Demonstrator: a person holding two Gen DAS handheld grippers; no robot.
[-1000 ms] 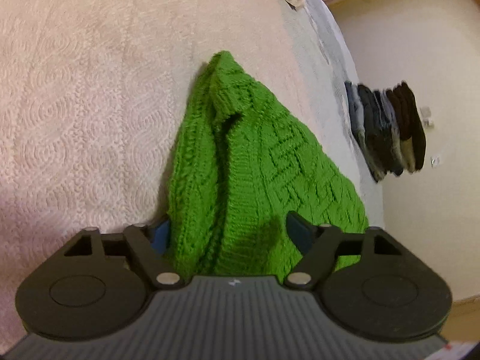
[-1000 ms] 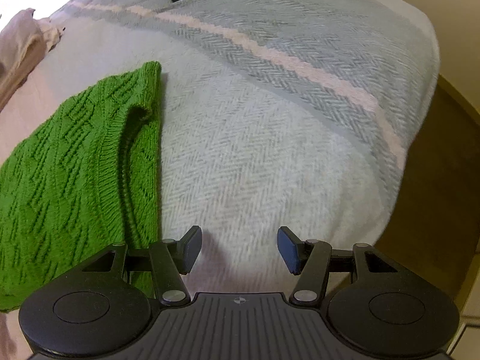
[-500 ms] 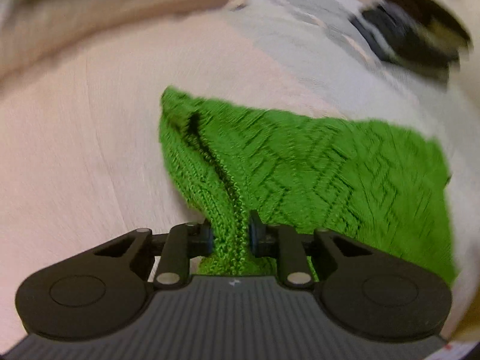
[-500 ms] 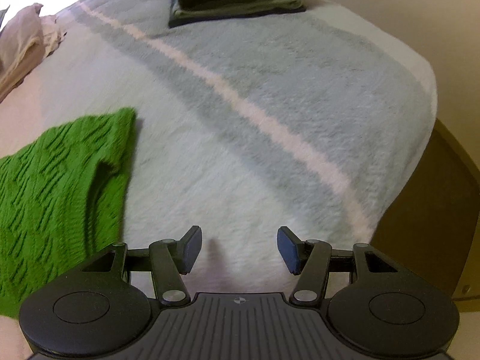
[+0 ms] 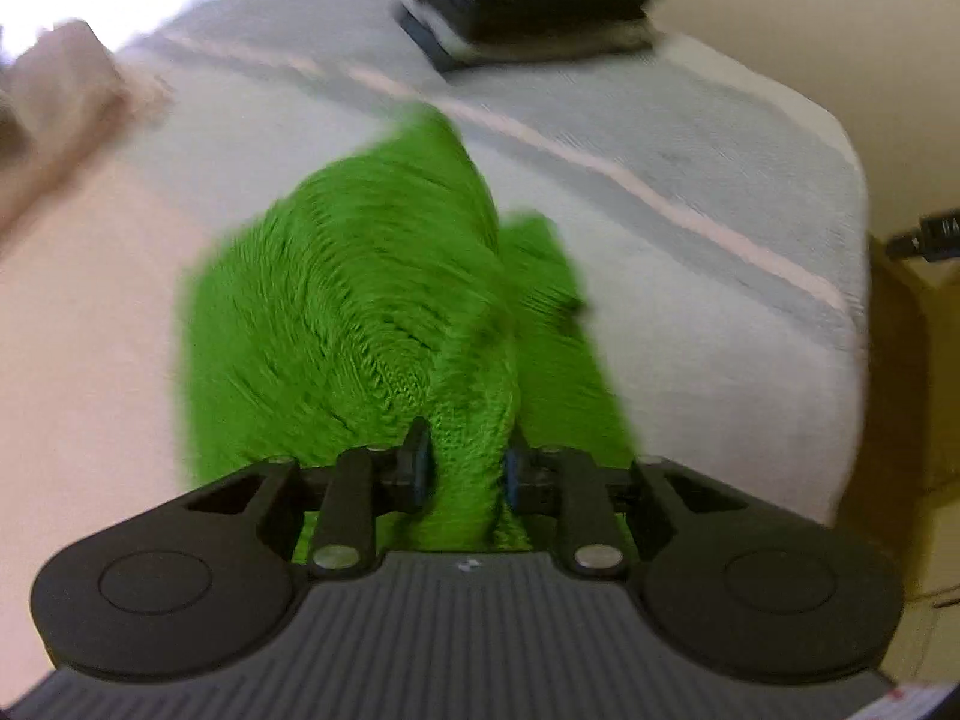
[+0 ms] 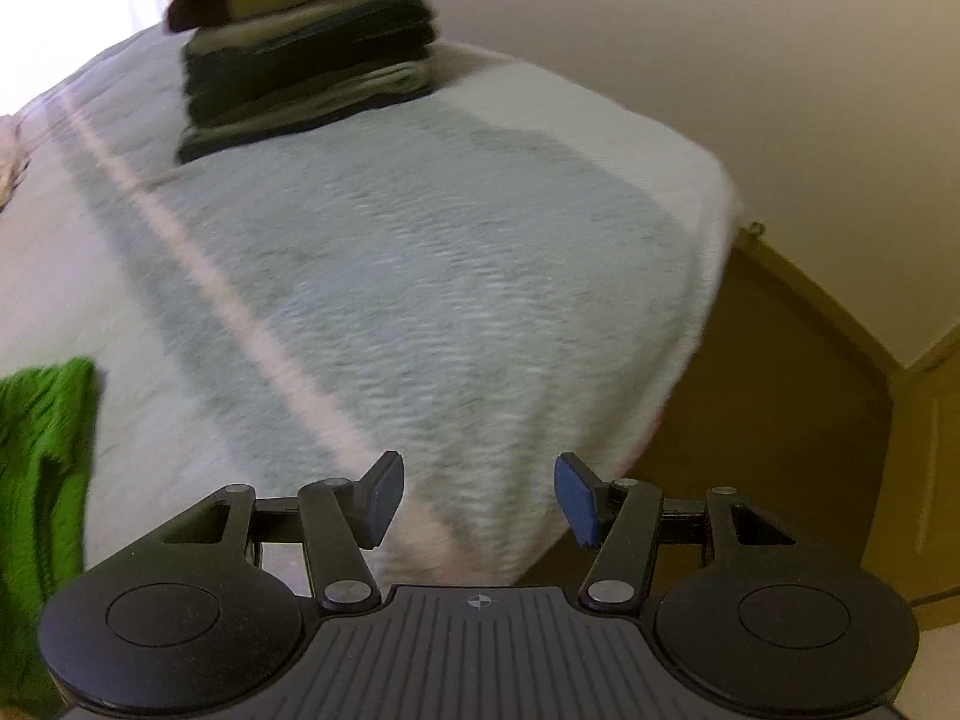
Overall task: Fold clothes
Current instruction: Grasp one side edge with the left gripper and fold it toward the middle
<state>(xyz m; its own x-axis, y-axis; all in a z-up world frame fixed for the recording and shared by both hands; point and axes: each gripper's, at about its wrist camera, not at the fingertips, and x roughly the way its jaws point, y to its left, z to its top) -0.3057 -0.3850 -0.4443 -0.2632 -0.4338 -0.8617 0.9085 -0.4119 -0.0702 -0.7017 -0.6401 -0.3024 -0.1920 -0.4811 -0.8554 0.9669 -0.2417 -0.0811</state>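
A bright green knitted sweater (image 5: pixel 360 282) lies bunched on the bed in the left wrist view, blurred by motion. My left gripper (image 5: pixel 465 471) is shut on a thick fold of it, the knit pinched between both pads and rising from them. In the right wrist view only an edge of the green sweater (image 6: pixel 42 456) shows at the far left. My right gripper (image 6: pixel 477 495) is open with nothing between its fingers, hovering above the grey blanket near the bed's corner, well right of the sweater.
A stack of dark folded clothes (image 5: pixel 534 6) sits at the far end of the grey striped blanket (image 6: pixel 420 276). A pale pink cloth (image 5: pixel 54 102) lies at the left. The bed edge drops to a brown floor (image 6: pixel 780 396) on the right, with a cream wall behind.
My left gripper went from open around the sweater to shut on a fold, then swung it toward the grey blanket and clothes stack. My right gripper moved right, away from the sweater, still open.
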